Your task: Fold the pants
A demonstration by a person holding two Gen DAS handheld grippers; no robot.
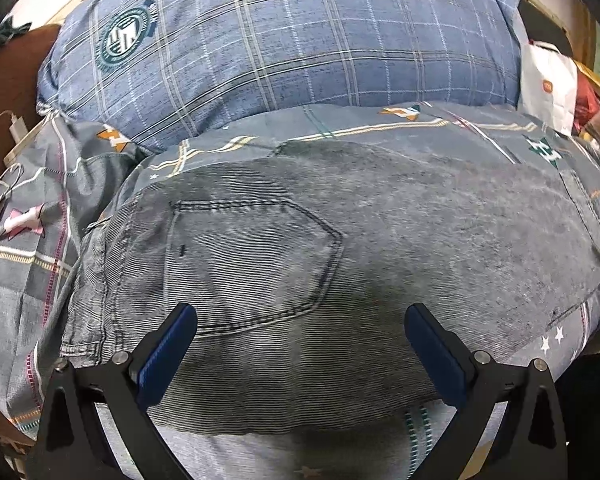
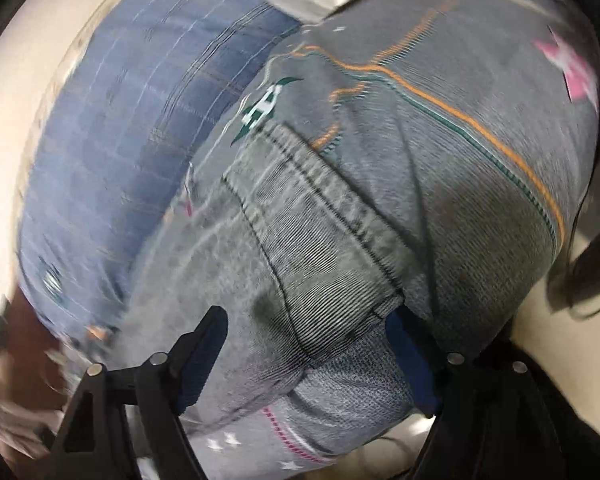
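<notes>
The patterned bedsheet (image 1: 380, 128) carried folded grey jeans (image 1: 300, 240) — both the left gripper (image 1: 300, 344) and the right gripper (image 2: 308, 356) stood wide, empty; next likely regrasping an edge.

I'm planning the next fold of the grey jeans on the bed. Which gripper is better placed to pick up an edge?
Probably the right gripper: its open fingers straddle the hem corner of the folded grey denim jeans. The left gripper, also open, hovers over the flat middle by the back pocket, with no edge between its fingers.

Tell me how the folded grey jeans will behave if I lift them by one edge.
The jeans look like thick, layered denim, so probably heavy and floppy: the unheld side would likely sag and unfold. The ribbed weave suggests little slipping. The soft bedspread under them may bunch if they are pushed.
</notes>
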